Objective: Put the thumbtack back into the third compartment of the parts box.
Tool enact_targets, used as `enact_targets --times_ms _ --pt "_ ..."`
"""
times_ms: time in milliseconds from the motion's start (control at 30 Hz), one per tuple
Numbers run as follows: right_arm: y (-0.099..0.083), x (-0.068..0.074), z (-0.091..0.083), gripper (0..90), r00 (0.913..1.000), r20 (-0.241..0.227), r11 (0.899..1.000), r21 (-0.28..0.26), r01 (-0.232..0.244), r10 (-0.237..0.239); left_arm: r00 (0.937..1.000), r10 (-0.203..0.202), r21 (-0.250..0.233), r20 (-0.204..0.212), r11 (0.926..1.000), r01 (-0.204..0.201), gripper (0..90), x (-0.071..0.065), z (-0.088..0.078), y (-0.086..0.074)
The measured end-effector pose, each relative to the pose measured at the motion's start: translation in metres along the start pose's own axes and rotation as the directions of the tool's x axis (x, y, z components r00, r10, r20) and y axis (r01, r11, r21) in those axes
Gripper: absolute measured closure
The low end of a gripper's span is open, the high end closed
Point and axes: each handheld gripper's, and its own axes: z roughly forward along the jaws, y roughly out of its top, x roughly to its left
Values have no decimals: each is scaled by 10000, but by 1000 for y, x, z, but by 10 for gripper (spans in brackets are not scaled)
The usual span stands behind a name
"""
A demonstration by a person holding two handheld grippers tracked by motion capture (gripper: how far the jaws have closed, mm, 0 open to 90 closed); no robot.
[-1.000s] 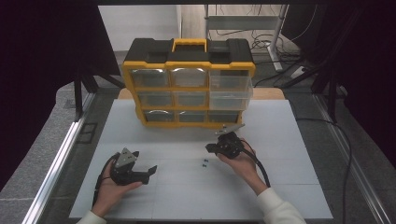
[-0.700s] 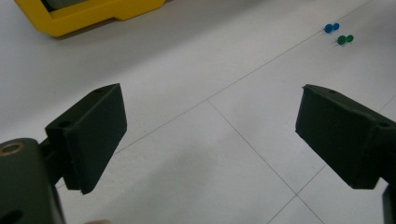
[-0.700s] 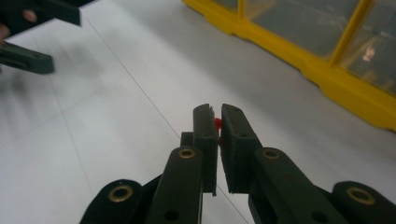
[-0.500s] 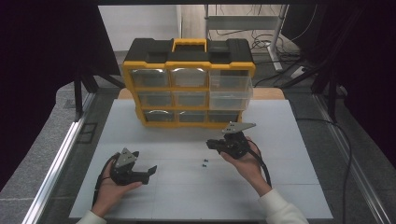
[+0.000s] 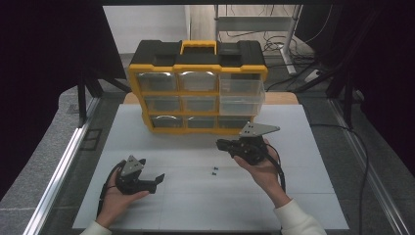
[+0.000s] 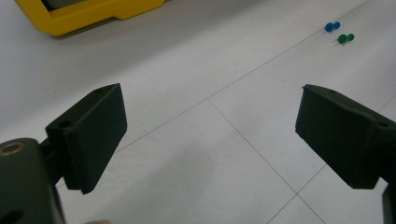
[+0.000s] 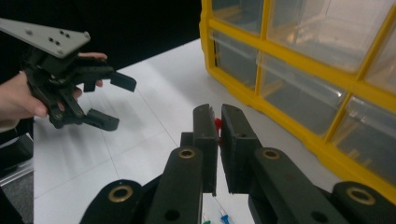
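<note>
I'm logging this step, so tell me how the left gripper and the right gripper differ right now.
The left gripper has its jaws spread wide with nothing between them; the right gripper is shut on a small red pin. The left one sits low by the table near its front edge, while the right one is raised closer to the yellow drawer organizer. Both are black, two-jawed and hand-held.

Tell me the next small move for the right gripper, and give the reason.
Probably carry the red pushpin toward the yellow drawer organizer. The right gripper is shut on it and raised off the table, while a blue pushpin and a green pushpin lie loose.
</note>
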Motion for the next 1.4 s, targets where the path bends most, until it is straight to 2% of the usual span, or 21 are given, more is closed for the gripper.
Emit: enact_targets --times_ms 600,700,967,1233,1400 --pt "16 9 -18 842 9997 179 9975 -689 154 -142 10000 -23 40 14 10000 23 93 -1 0 0" --pt "20 11 -21 842 9999 65 9962 -854 148 -143 10000 -22 45 11 10000 22 92 -1 0 0" --pt "29 13 -31 842 9996 111 9935 -1106 256 -245 10000 -90 1 32 10000 90 92 -1 0 0" --pt "49 16 -44 842 9992 133 9870 -1559 382 -366 9999 -84 7 69 10000 84 92 -1 0 0" --pt "59 17 -48 842 9984 227 9847 -1655 554 -524 9999 -92 -10 45 10000 92 93 -1 0 0"
